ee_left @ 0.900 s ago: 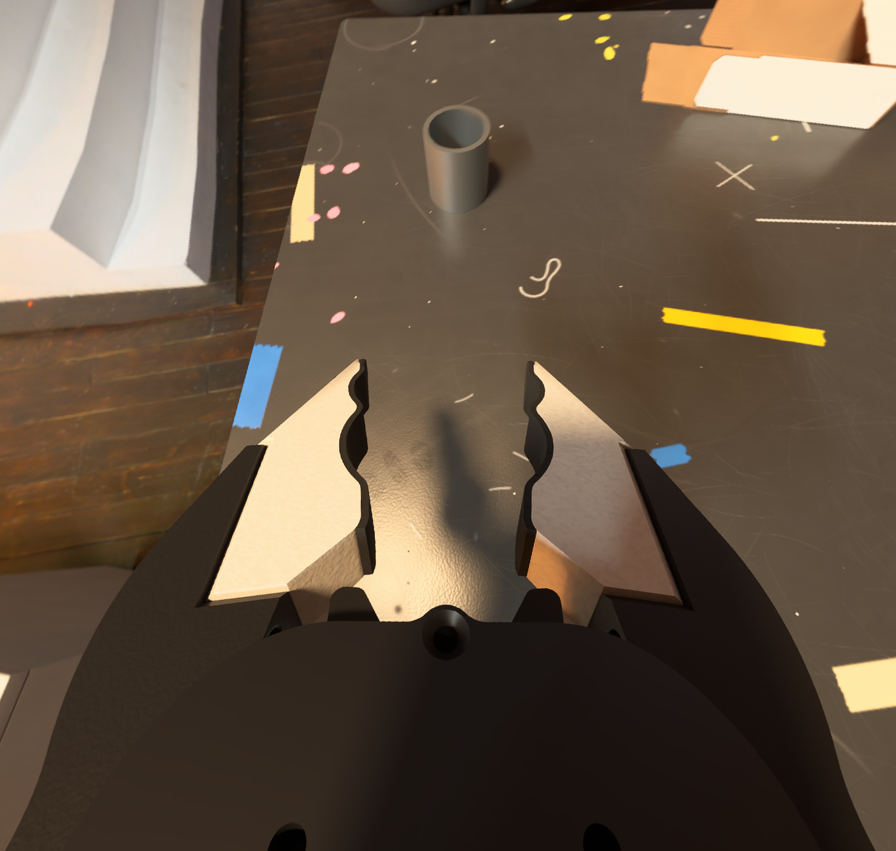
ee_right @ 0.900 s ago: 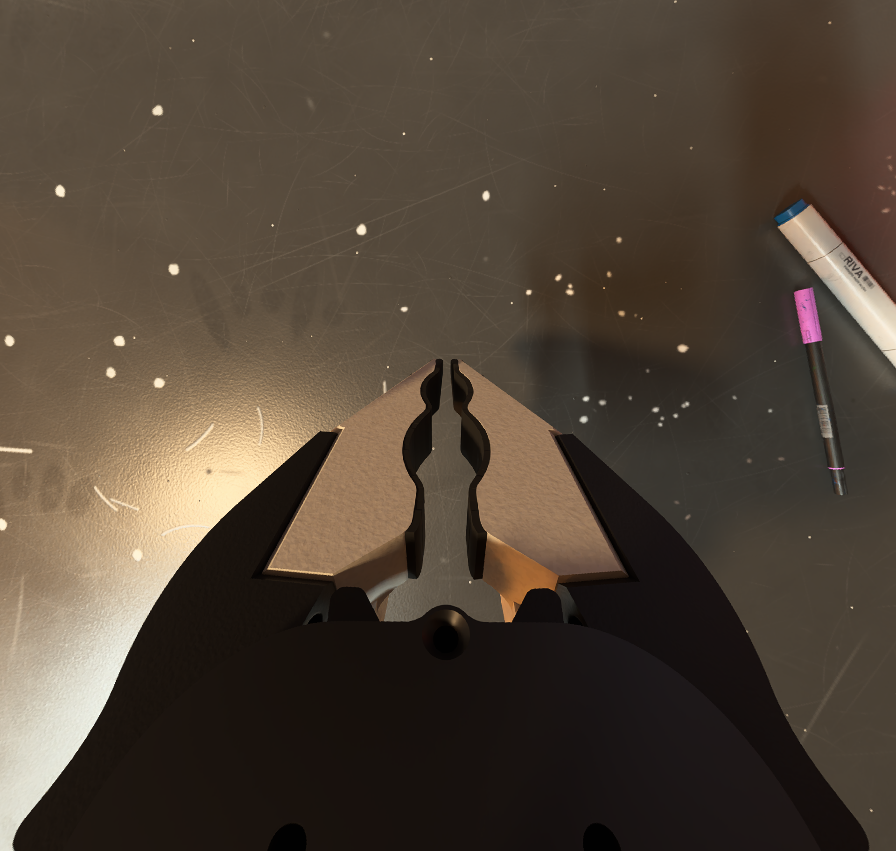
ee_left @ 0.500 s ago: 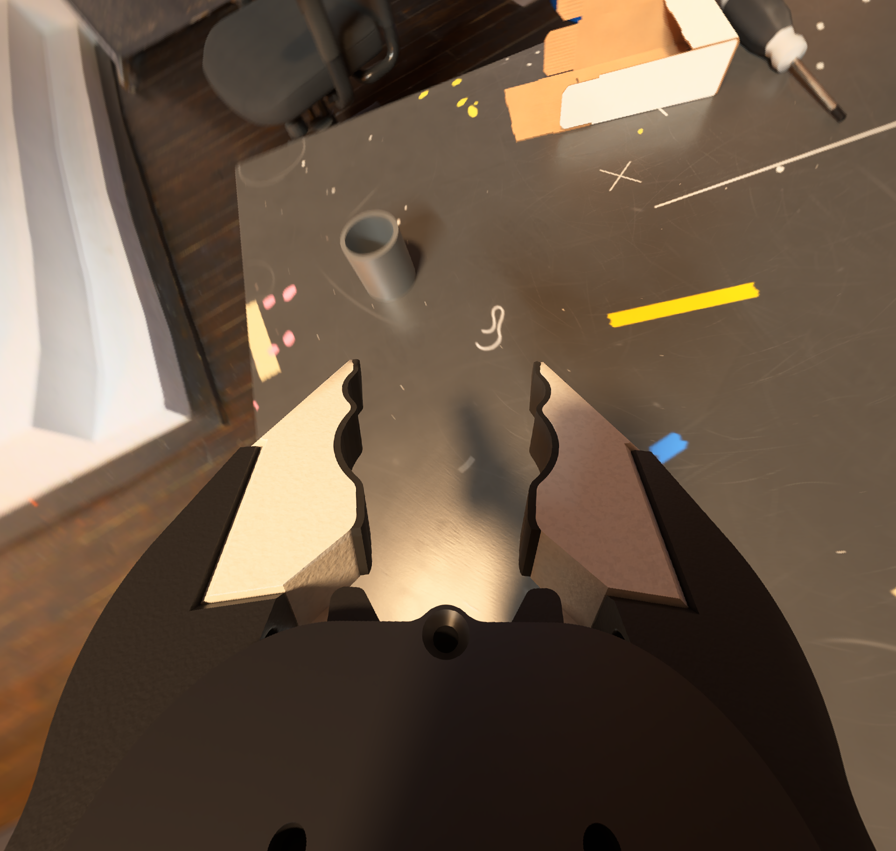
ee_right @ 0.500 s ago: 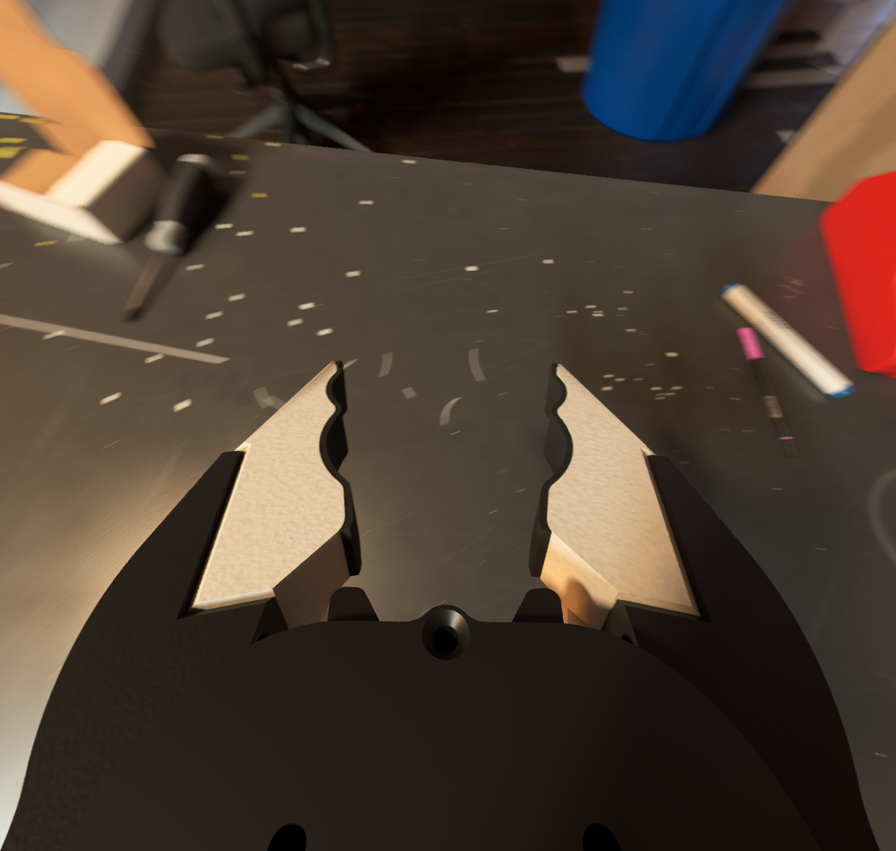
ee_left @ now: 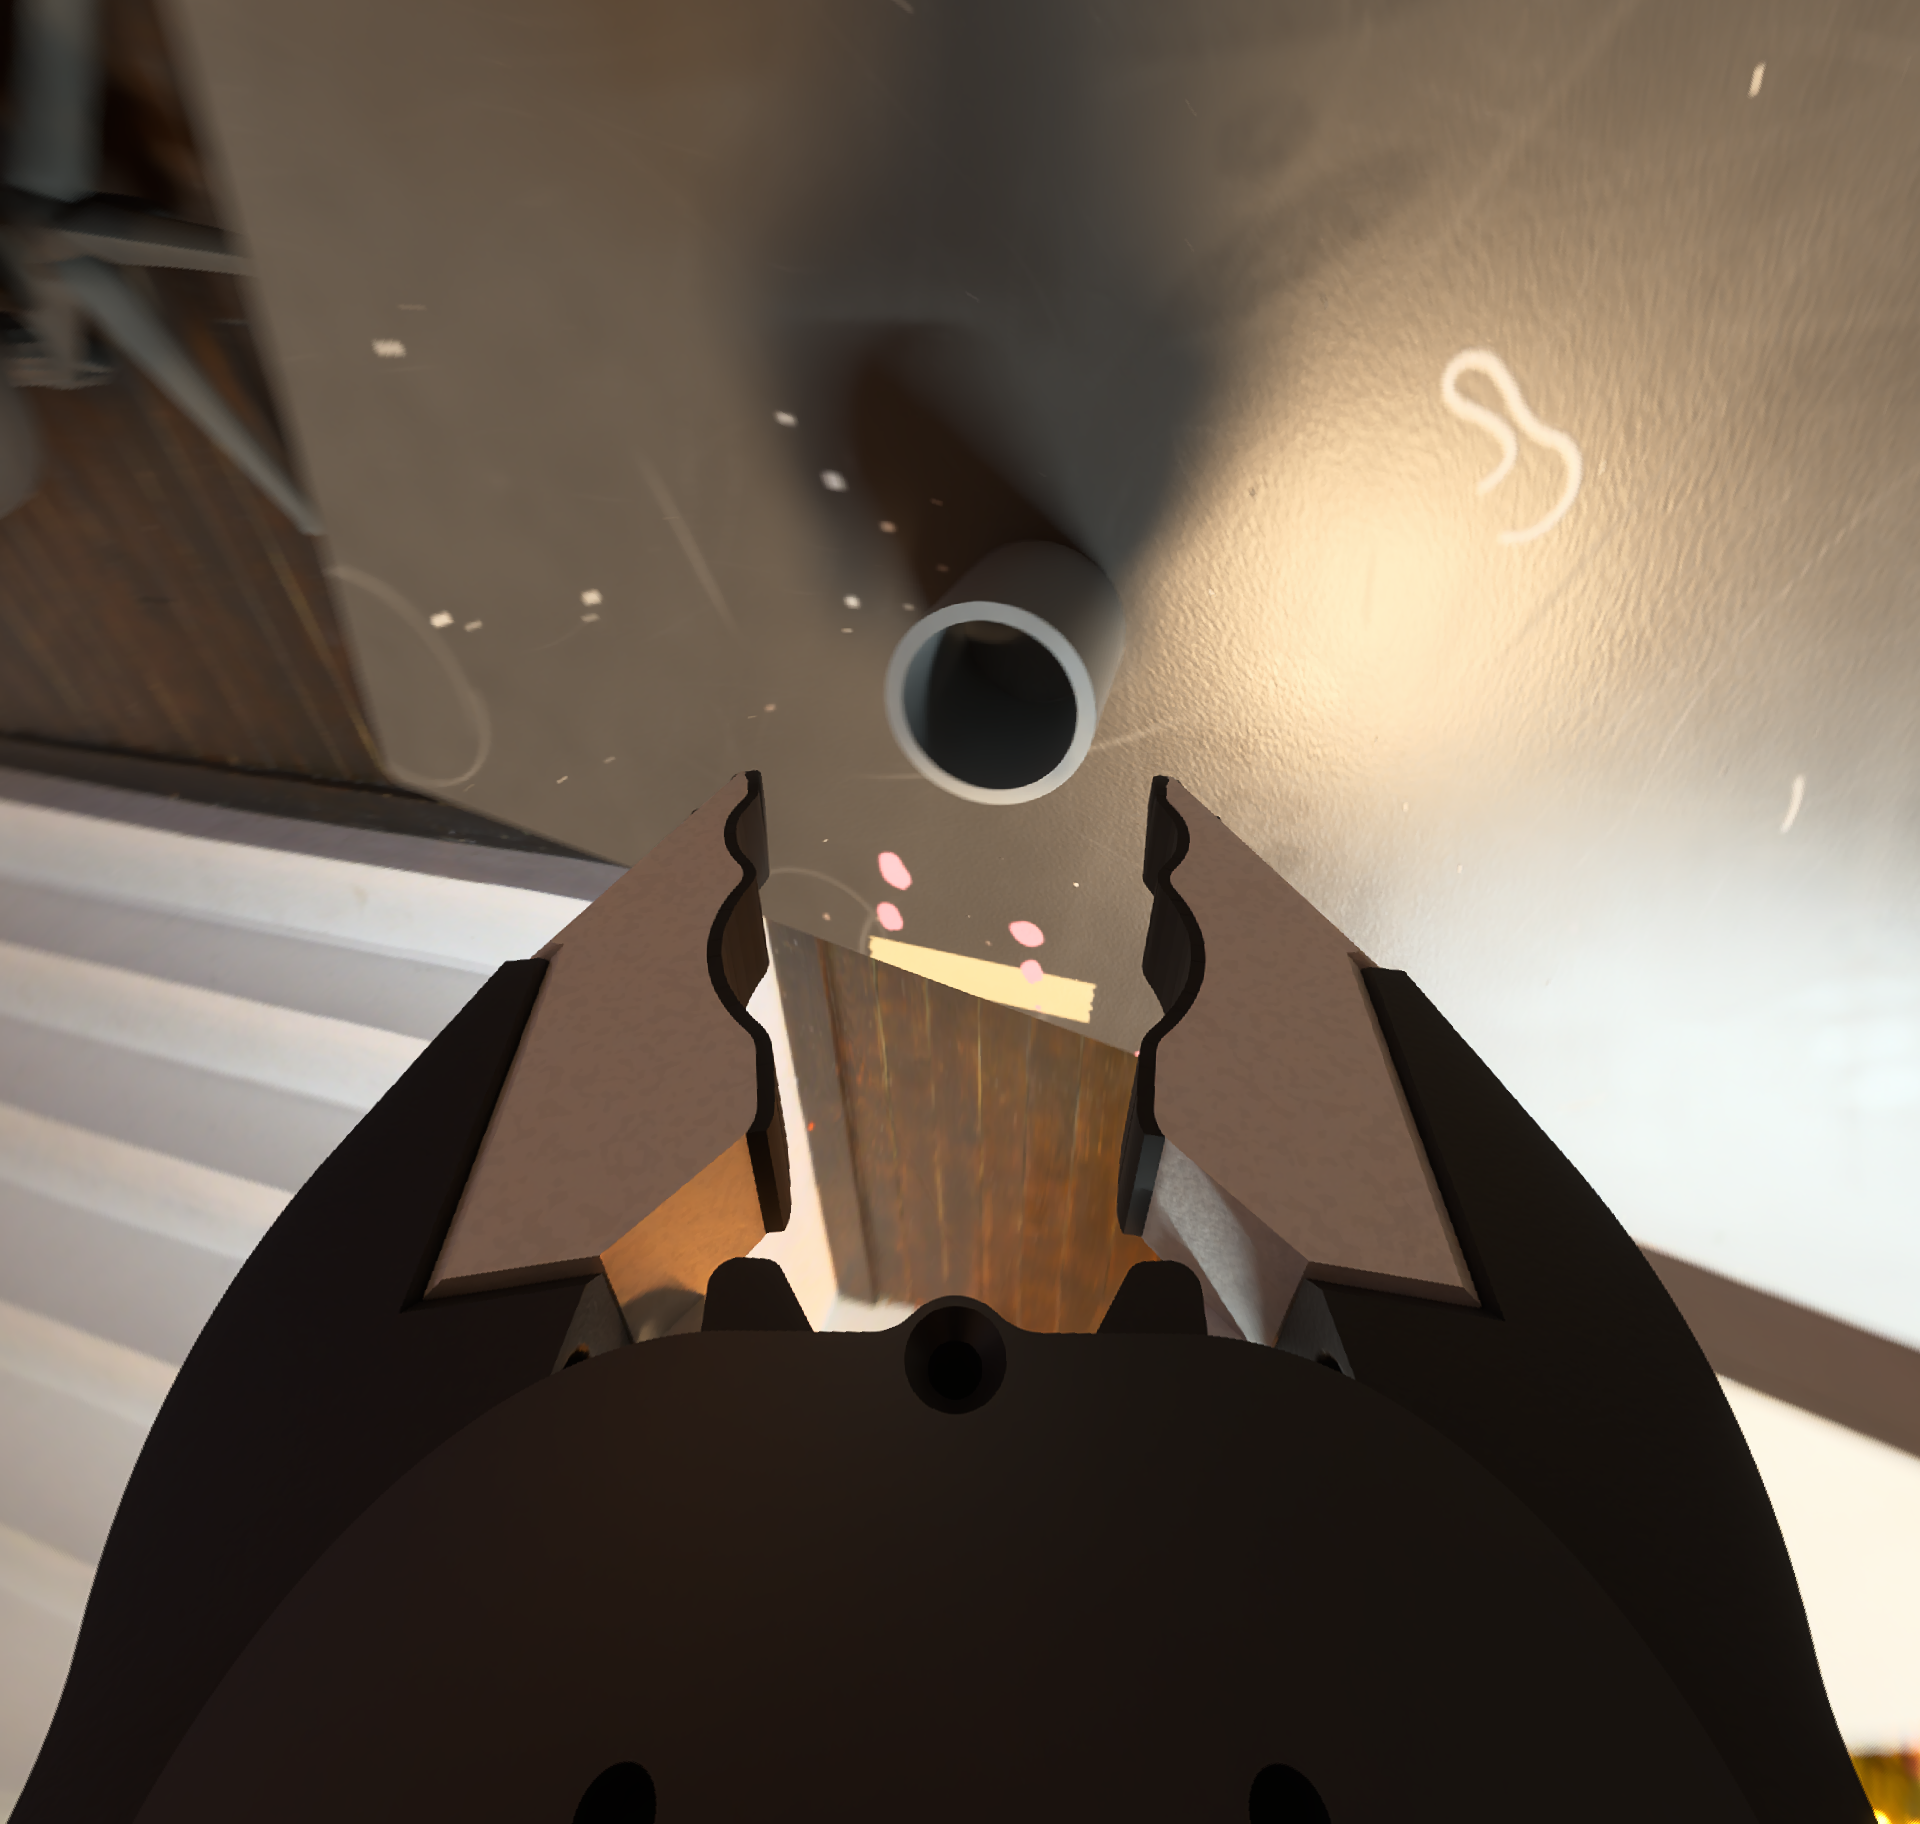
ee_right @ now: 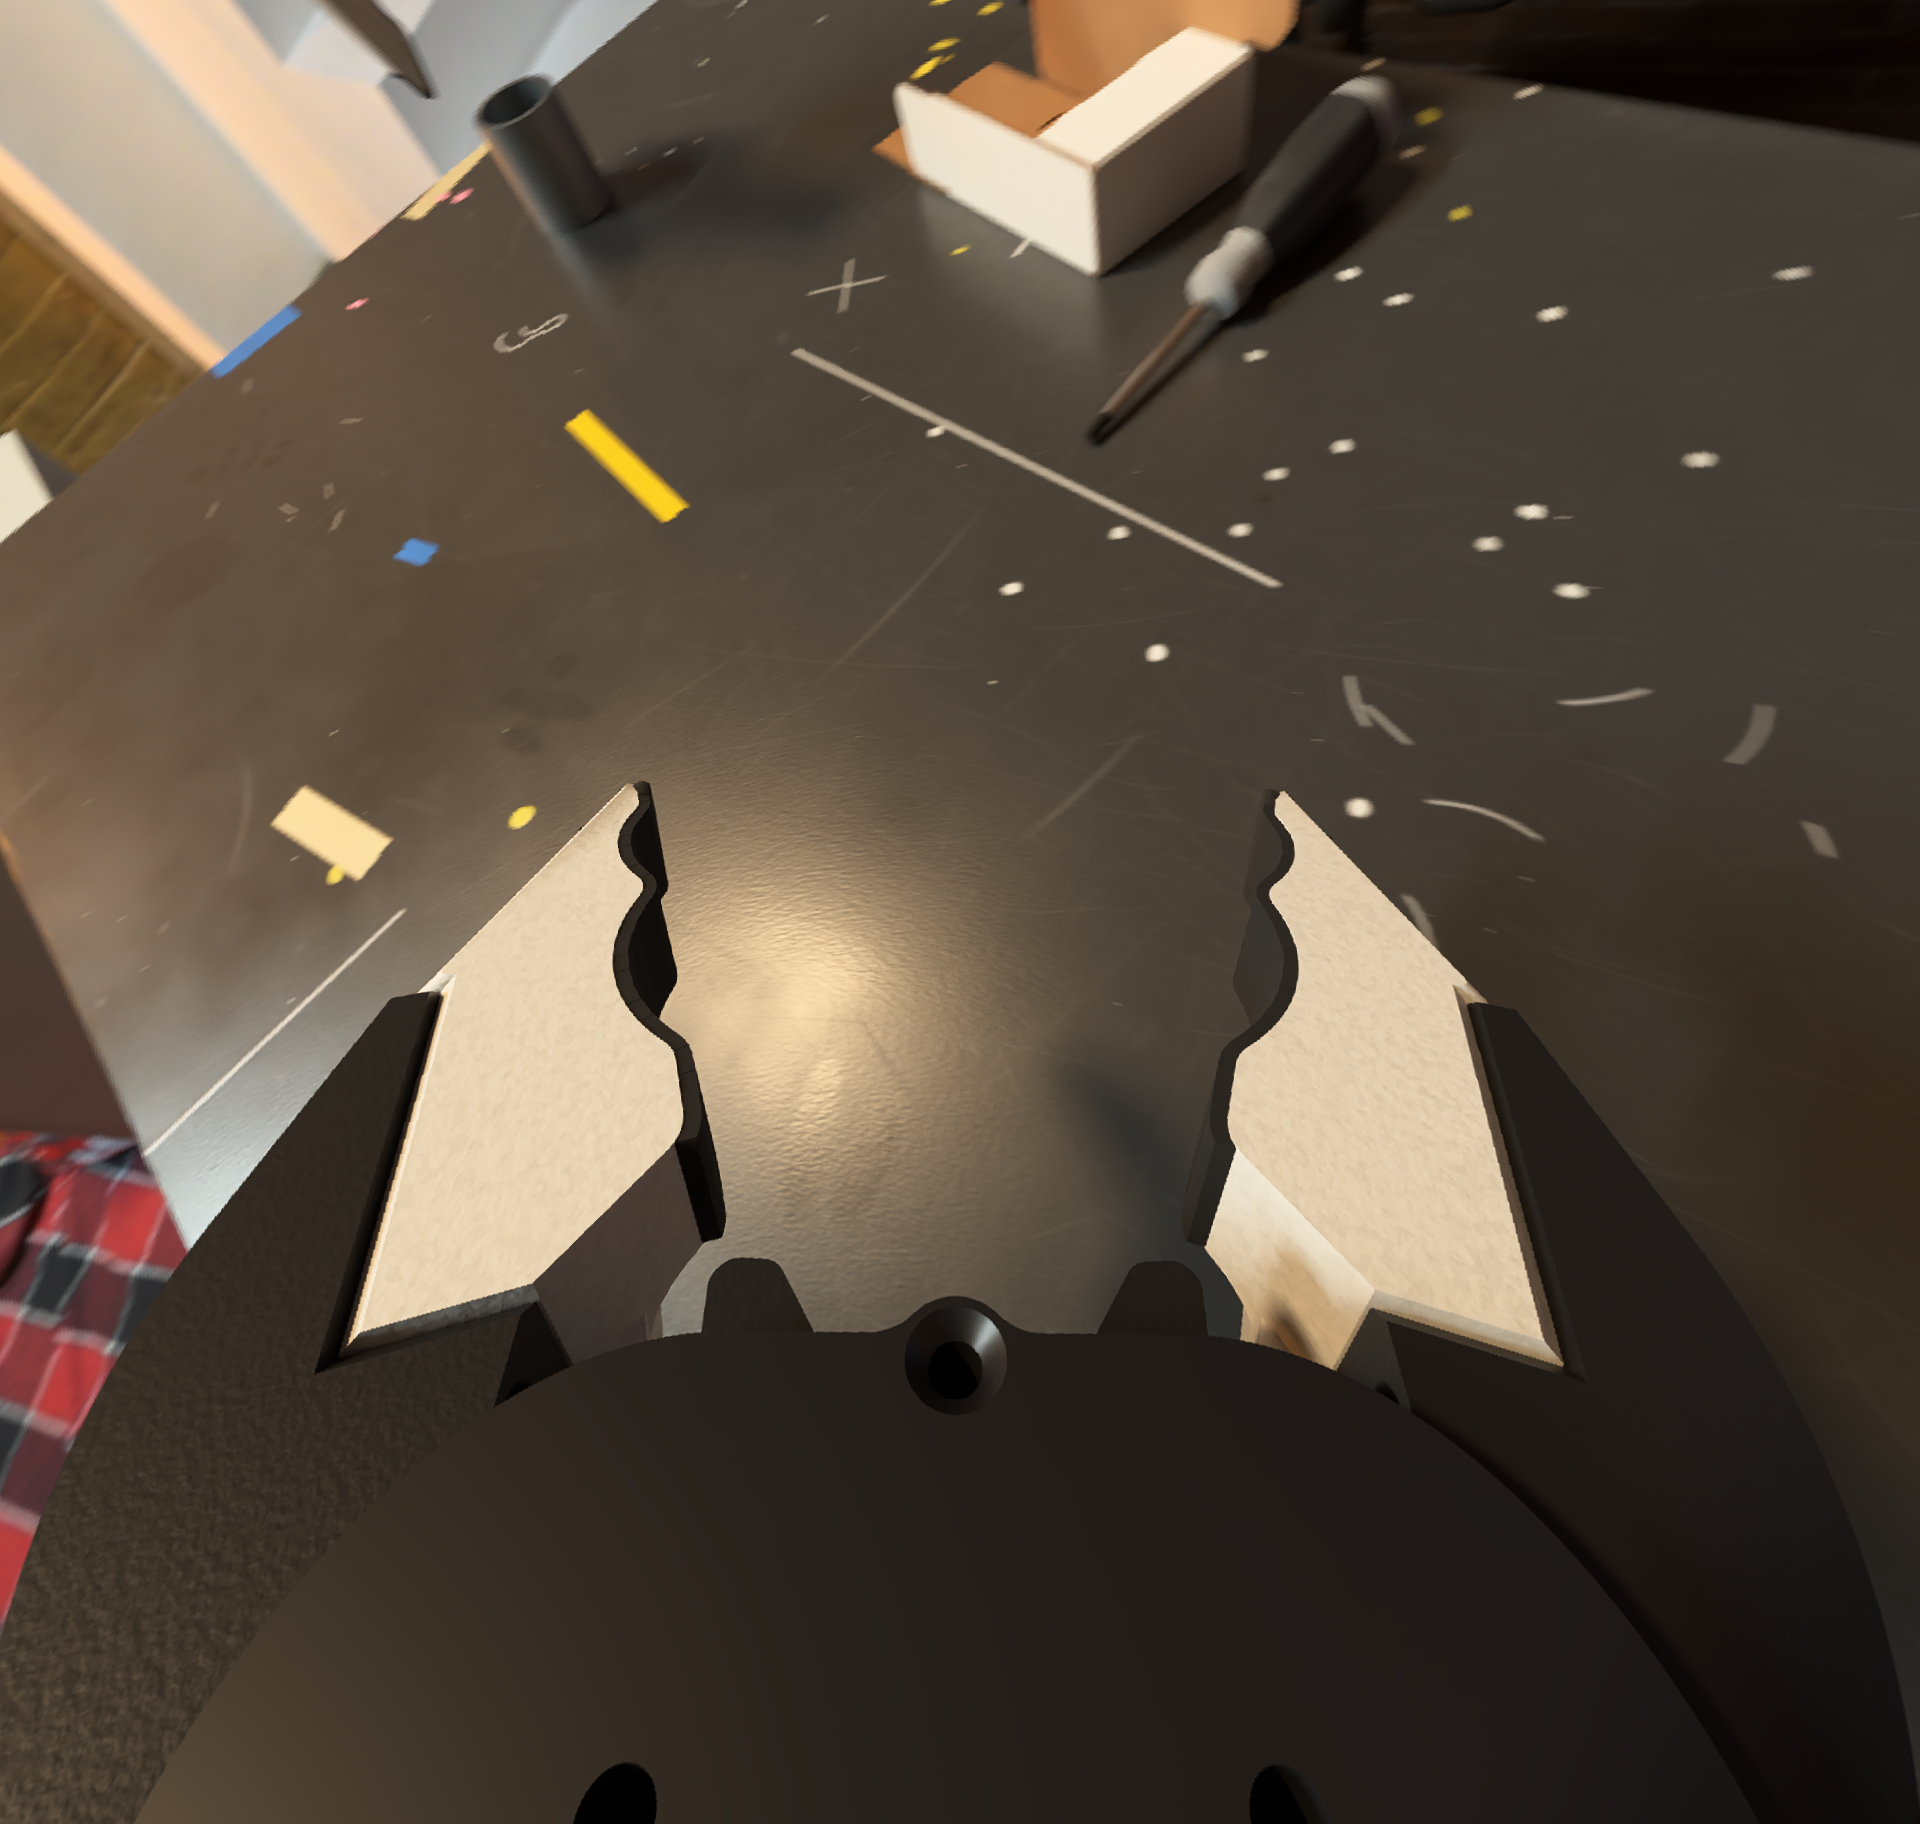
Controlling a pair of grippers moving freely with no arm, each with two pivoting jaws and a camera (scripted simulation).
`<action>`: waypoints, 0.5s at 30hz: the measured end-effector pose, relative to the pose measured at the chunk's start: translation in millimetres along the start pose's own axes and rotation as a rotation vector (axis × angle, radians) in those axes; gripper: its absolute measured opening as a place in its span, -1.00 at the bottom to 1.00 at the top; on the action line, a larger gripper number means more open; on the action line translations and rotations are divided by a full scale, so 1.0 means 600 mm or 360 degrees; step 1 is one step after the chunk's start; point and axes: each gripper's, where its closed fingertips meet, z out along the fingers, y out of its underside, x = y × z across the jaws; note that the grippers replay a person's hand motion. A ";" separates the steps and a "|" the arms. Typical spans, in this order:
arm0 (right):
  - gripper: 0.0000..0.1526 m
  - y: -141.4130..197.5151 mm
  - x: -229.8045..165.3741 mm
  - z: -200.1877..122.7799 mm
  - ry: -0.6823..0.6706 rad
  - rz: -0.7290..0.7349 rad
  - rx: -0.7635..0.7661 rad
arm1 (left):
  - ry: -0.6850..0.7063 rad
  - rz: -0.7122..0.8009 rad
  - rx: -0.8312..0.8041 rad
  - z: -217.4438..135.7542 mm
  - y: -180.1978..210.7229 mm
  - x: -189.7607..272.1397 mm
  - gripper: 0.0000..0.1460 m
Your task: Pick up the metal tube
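Note:
The metal tube (ee_left: 1049, 621) is a short grey cylinder standing upright on the dark table (ee_left: 1455, 216) near its left edge. In the left wrist view I look down into its open mouth from above. My left gripper (ee_left: 954, 787) is open and empty, its fingertips just short of the tube's rim, above it. In the right wrist view the tube (ee_right: 545, 153) stands far off at the table's far left corner, with the left gripper's dark fingers (ee_right: 364, 18) hanging above and left of it. My right gripper (ee_right: 956, 798) is open wide and empty, far from the tube.
An open cardboard box (ee_right: 1081, 143) and a black-handled screwdriver (ee_right: 1268, 226) lie at the far side of the table. Yellow tape (ee_right: 623, 465) and blue tape (ee_right: 416, 552) mark the surface. A red plaid cloth (ee_right: 62, 1286) lies off the near left edge. Wooden floor (ee_left: 977, 1151) shows below the table edge.
My left gripper swung over the table's left edge to above the tube, looking down into it. My right gripper opened from shut, widened further, and turned left toward the tube's corner.

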 end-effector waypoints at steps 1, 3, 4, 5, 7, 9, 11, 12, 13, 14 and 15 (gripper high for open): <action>0.48 0.004 -0.011 0.008 -0.0048 -0.0007 -0.0021 | 0.0067 0.0070 -0.0072 0.018 0.002 0.005 0.01; 0.49 0.011 -0.027 0.019 -0.0097 -0.0030 -0.0044 | 0.0132 0.0180 -0.0213 0.046 0.008 0.012 0.02; 0.49 0.016 -0.033 0.022 -0.0121 -0.0049 -0.0058 | 0.0133 0.0230 -0.0255 0.056 0.010 0.013 0.01; 0.49 0.021 -0.037 0.024 -0.0137 -0.0073 -0.0073 | 0.0138 0.0259 -0.0274 0.064 0.010 0.015 -0.03; 0.49 0.030 -0.037 0.027 -0.0136 -0.0092 -0.0096 | 0.0179 0.0256 -0.0278 0.074 0.010 0.020 -0.13; 0.48 0.034 -0.038 0.030 -0.0175 -0.0070 -0.0112 | 0.0178 0.0198 -0.0279 0.082 0.012 0.018 -0.16; 0.46 0.029 -0.040 0.036 -0.0220 -0.0041 -0.0082 | 0.0192 0.0175 -0.0283 0.084 0.013 0.019 -0.17; 0.44 0.025 -0.041 0.040 -0.0250 -0.0030 -0.0065 | 0.0211 0.0176 -0.0278 0.084 0.013 0.021 -0.17; 0.42 0.022 -0.042 0.044 -0.0277 -0.0026 -0.0054 | 0.0218 0.0190 -0.0280 0.085 0.014 0.020 -0.17; 0.40 0.019 -0.043 0.048 -0.0296 -0.0029 -0.0053 | 0.0212 0.0205 -0.0287 0.085 0.014 0.020 -0.18; 0.39 0.018 -0.043 0.052 -0.0312 -0.0037 -0.0064 | 0.0203 0.0211 -0.0305 0.086 0.015 0.019 -0.18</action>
